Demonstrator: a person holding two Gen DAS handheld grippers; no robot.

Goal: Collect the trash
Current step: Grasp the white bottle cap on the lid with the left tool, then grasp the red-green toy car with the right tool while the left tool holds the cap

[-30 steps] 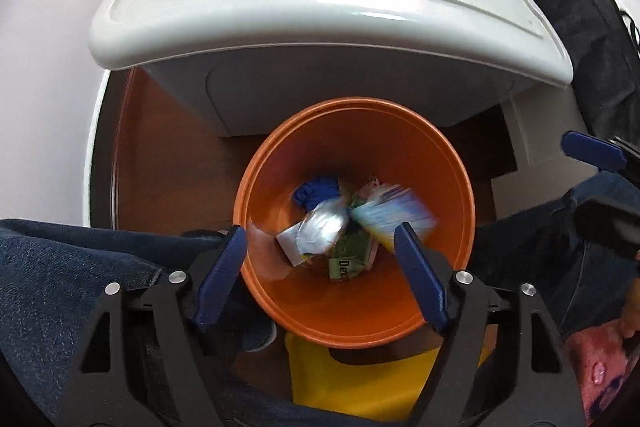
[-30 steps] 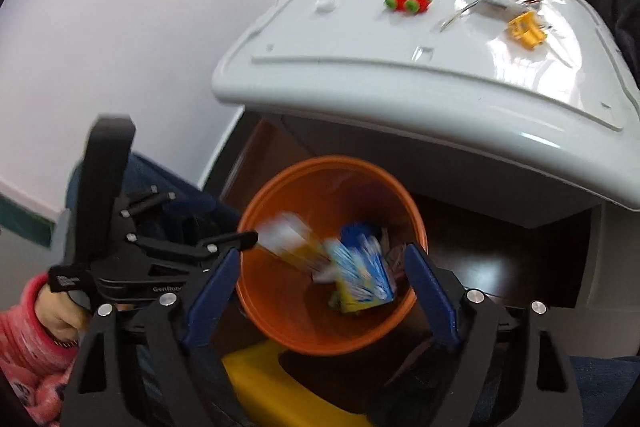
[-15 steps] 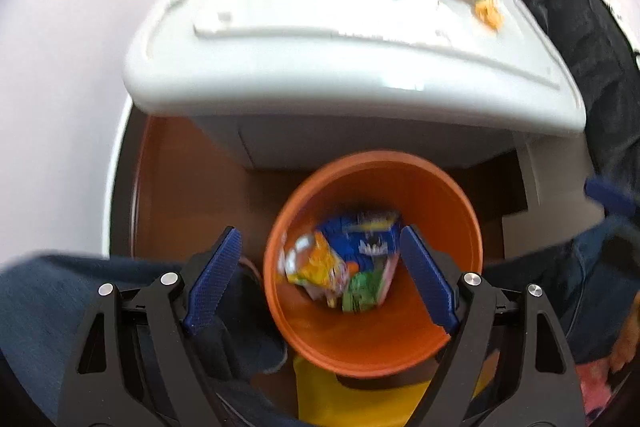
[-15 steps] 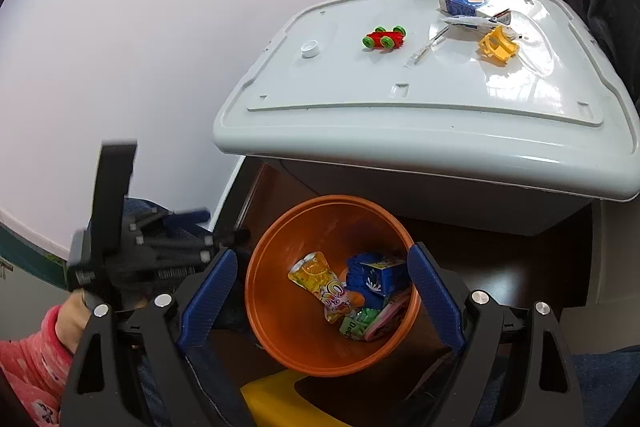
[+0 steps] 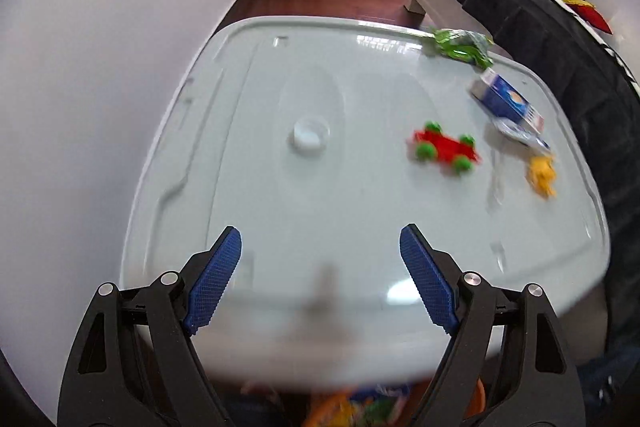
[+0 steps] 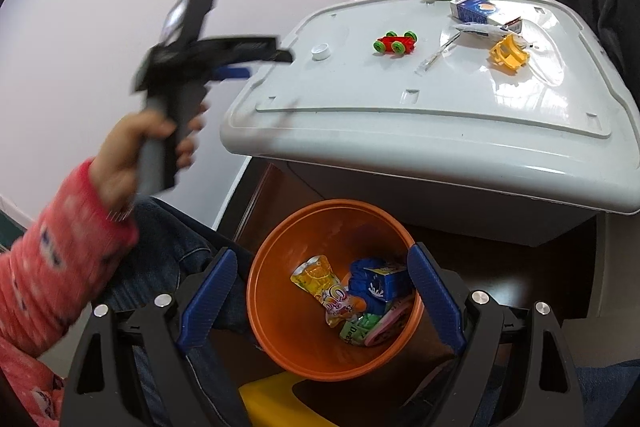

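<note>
1. Progress: the orange bin (image 6: 334, 291) on the floor below the bench (image 5: 360, 211) already holds several wrappers, among them a yellow pouch (image 6: 324, 285) and a blue carton (image 6: 380, 283). I judge the task partly done.
2. Left on the bench, left to right: white cap (image 5: 308, 137), red toy car (image 5: 444, 149) (likely not trash), green wrapper (image 5: 462, 47), blue box (image 5: 504, 99), clear wrapper (image 5: 520, 137), yellow toy (image 5: 542, 175).
3. Left gripper (image 5: 320, 279): fingers wide, holding nothing, raised over the bench's near edge.
4. Right gripper (image 6: 320, 303): fingers wide, empty, above the bin.
5. View difference: the left wrist view shows the bench top nearly head-on, with only a blurred sliver of the bin; the right wrist view shows the bin's contents and the hand (image 6: 132, 151) holding the left gripper (motion-blurred).
</note>
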